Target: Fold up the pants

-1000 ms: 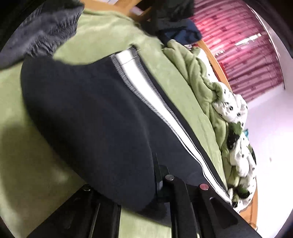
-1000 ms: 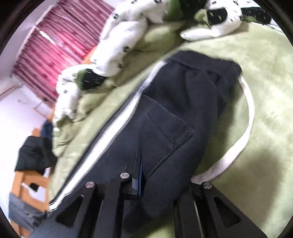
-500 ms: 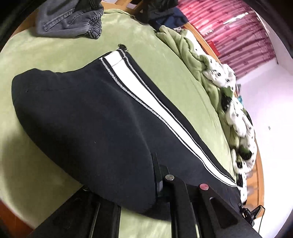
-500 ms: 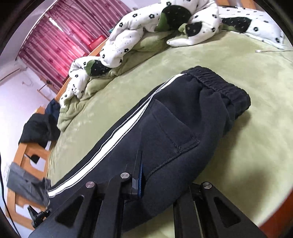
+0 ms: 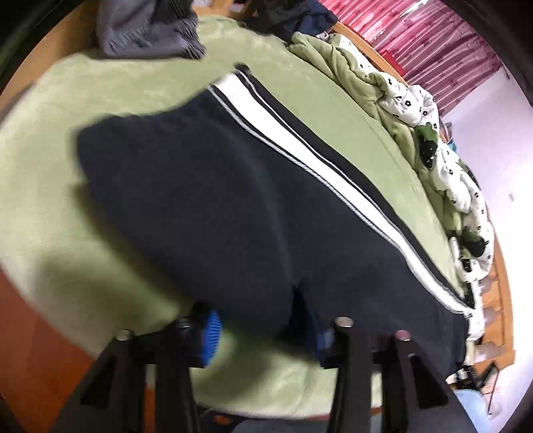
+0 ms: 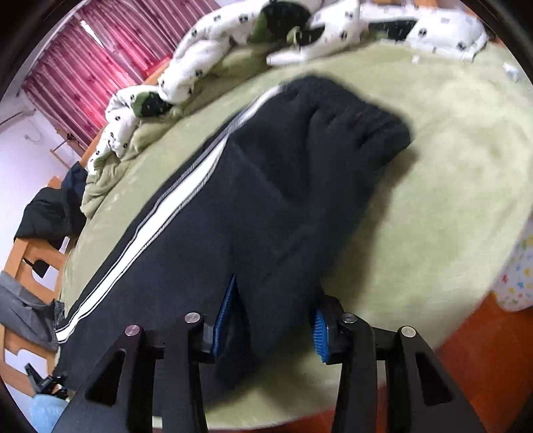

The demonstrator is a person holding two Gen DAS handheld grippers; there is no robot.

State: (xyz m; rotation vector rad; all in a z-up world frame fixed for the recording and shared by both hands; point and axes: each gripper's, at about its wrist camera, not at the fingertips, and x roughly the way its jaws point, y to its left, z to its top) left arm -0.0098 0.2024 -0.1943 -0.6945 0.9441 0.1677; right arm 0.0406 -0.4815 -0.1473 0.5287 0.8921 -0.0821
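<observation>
Slippage is your main risk: both sets of jaws stand spread, and the fabric of the track pants (image 5: 213, 213) bulges between them without being pinched. The left gripper (image 5: 263, 329) has a dark fold sitting between its blue ribbed pads (image 5: 210, 336), and the right gripper (image 6: 269, 323) straddles a similar ridge near the hip pocket. If you pull away from here without closing, the near edge will likely drop back on the bed (image 5: 50, 186) and the leg layers could slide out of line. If you close again, you might catch only the top layer, so the one under it would lag and wrinkle.

The pants look like thick, matte, fleecy knit, soft and heavy enough to sag rather than hold a crease. Beyond your left jaws a white side stripe (image 5: 299, 143) edged with fine piping runs diagonally away toward the cuff; beyond your right jaws the gathered elastic waistband (image 6: 359, 113) bunches in ribs. The bed's green plush cover is napped and grippy, so dragging cloth across it may ruck both. Farther out lie a rumpled flower-print quilt (image 6: 213, 56) and grey trousers (image 5: 146, 30), well apart from your work.
</observation>
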